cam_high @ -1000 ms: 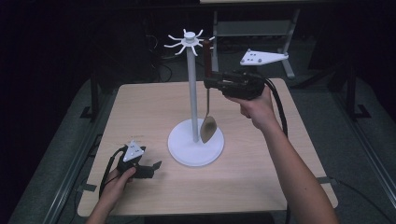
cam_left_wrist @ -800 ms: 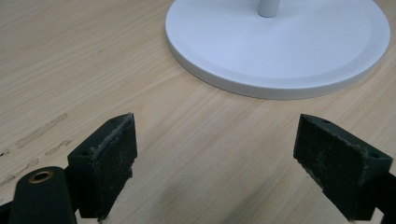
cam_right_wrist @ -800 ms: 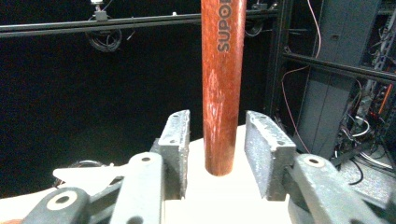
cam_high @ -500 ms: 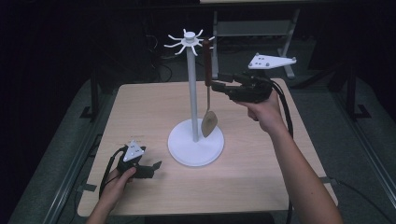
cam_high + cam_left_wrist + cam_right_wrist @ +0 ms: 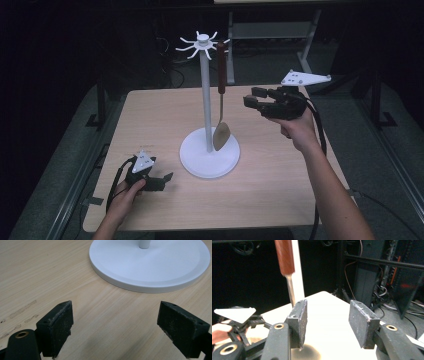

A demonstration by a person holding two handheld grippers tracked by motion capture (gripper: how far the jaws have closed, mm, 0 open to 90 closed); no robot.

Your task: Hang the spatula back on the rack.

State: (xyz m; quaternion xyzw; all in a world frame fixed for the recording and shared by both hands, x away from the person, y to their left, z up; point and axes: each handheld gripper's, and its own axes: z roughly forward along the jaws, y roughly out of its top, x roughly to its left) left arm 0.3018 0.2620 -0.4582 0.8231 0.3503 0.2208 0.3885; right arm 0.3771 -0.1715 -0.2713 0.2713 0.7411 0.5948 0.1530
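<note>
My right gripper (image 5: 256, 97) has just been opening, empty, at 3 o'clock of the hanging spatula (image 5: 220, 107); left gripper (image 5: 161, 180) rests open; next I withdraw clear of the stand (image 5: 206, 100).

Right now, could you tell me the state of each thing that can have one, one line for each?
Spatula: hanging from the rack's top arm, blade just above the base, not held.
Utensil rack: upright on the table.
Right hand-held gripper: open, nothing between its jaws, which have just been opening; beside the spatula, apart from it.
Left hand-held gripper: open, empty, low over the table.
</note>
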